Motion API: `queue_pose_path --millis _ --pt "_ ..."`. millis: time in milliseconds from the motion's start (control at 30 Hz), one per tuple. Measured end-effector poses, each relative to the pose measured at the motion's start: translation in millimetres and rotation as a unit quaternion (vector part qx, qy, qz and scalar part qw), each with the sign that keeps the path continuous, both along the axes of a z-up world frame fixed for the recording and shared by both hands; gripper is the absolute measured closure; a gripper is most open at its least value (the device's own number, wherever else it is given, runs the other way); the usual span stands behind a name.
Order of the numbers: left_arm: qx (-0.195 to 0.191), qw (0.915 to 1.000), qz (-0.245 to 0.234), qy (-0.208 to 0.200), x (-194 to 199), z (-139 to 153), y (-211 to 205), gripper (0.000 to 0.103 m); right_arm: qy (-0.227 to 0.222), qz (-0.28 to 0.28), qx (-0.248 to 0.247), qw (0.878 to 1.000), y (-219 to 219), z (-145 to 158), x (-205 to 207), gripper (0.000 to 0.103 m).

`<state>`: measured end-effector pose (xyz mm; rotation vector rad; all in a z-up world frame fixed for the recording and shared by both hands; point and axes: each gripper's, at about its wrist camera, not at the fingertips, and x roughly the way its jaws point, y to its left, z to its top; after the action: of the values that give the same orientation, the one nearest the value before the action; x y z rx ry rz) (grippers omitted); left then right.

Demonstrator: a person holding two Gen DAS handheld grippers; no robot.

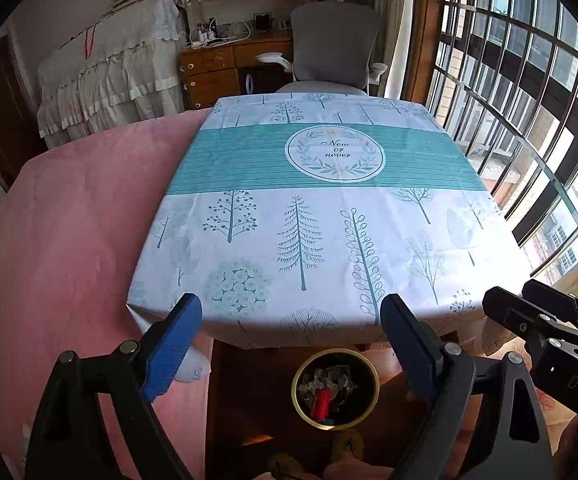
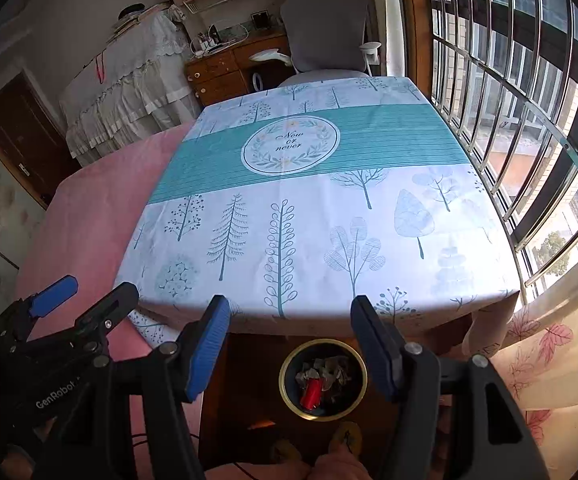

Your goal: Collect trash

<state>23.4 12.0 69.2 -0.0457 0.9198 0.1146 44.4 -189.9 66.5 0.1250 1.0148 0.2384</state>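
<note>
Both blue-padded claws, left (image 1: 291, 314) and right (image 2: 290, 314), spread wide and empty over tree-printed tablecloth counter (image 1: 329, 220) showing no litter; round gold-rimmed bin (image 1: 335, 388) below holding crumpled wrappers (image 1: 335, 380), red can (image 1: 321, 402); collecting seemingly finished.

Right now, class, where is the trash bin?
In both wrist views the trash bin stands on the floor just below the near edge of the table, low and centre, framed between the open fingers of each gripper; crumpled trash and something red lie inside.
</note>
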Motion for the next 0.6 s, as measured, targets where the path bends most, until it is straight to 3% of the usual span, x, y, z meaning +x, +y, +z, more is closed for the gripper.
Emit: queue_pose_path --millis 600 --pt "0.0 1.0 0.007 0.002 8.0 -1.0 -0.3 0.013 -0.001 0.013 -0.014 1.0 6.4 -0.7 11.3 0.039"
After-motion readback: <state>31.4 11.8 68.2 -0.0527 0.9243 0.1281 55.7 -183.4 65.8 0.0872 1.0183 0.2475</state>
